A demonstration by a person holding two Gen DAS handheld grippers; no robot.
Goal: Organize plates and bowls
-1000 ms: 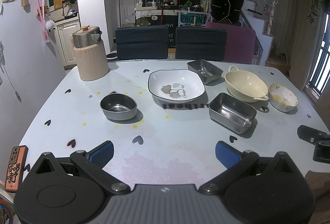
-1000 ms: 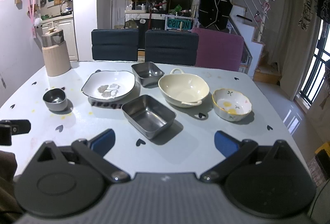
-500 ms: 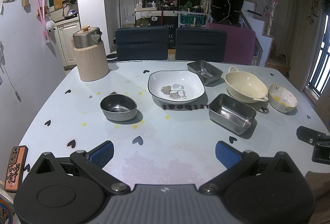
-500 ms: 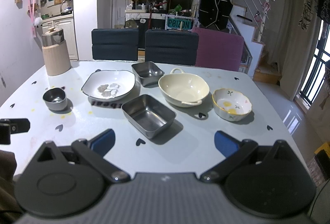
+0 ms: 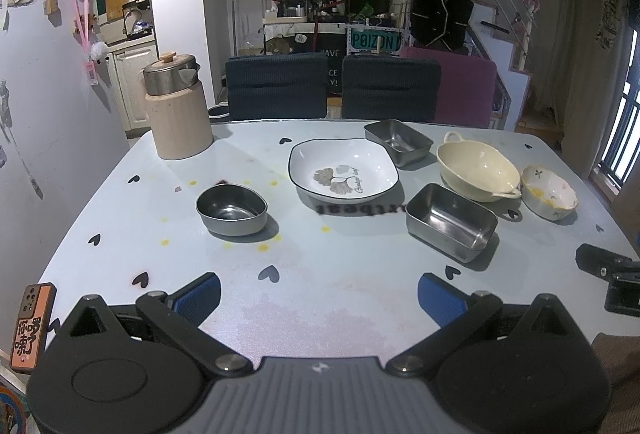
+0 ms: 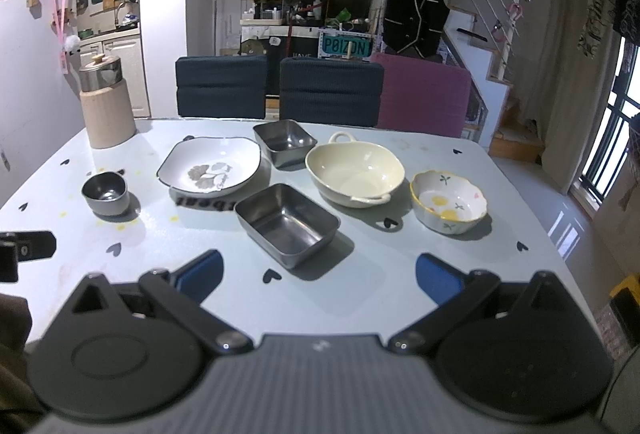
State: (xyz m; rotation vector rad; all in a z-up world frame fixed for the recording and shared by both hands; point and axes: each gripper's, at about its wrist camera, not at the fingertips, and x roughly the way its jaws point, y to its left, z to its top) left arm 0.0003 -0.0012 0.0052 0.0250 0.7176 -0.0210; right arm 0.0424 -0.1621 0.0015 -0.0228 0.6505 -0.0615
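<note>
On the pale table (image 5: pixel 320 274) lie a small round steel bowl (image 5: pixel 231 209) (image 6: pixel 105 193), a white leaf-print plate (image 5: pixel 343 171) (image 6: pixel 210 170), a near rectangular steel tray (image 5: pixel 451 221) (image 6: pixel 286 223), a far square steel tray (image 5: pixel 398 141) (image 6: pixel 285 143), a cream handled bowl (image 5: pixel 477 172) (image 6: pixel 355 174) and a small flowered bowl (image 5: pixel 549 191) (image 6: pixel 449 201). My left gripper (image 5: pixel 319 299) is open and empty at the near edge. My right gripper (image 6: pixel 319 279) is open and empty, just in front of the near steel tray.
A wooden-cased steel kettle (image 5: pixel 176 110) stands at the far left corner. A phone (image 5: pixel 30 326) lies at the near left edge. Three chairs (image 5: pixel 276 86) line the far side. The right gripper's body shows in the left wrist view (image 5: pixel 612 280).
</note>
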